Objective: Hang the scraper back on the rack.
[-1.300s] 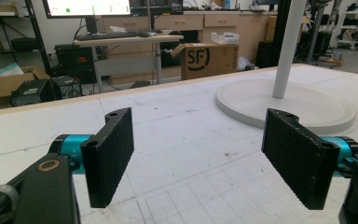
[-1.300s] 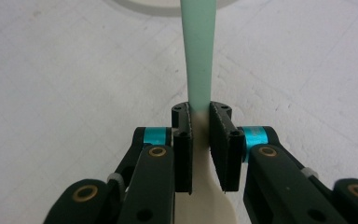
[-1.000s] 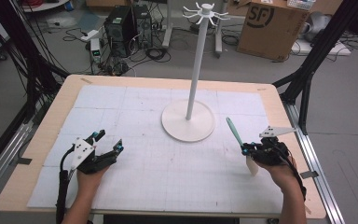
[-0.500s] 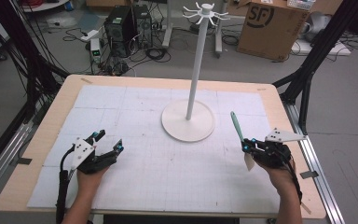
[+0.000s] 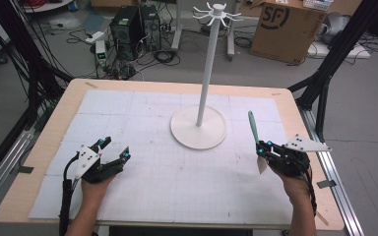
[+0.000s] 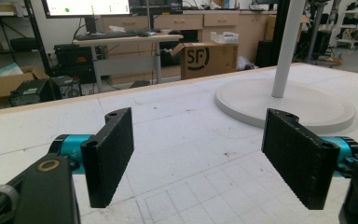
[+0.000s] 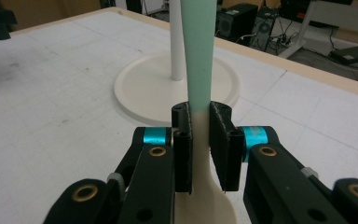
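Right gripper (image 7: 200, 140) clamped on spoon (image 5: 251, 127) at the neck, green handle up, cream bowl hanging below the jaws, just right of the stand (image 5: 199, 129). I'd guess handle-up so its end can go on a top hook. Left gripper (image 5: 112, 149) spread wide, empty, resting on table (image 5: 142, 105), keeping clear.

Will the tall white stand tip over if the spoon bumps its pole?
Probably not from a light bump. The stand sits on a wide, flat round base, which should steady it. Its pole is tall and thin, though, so a hard push near the top might rock it. The spoon, clamped in the right gripper, looks slim and probably light.
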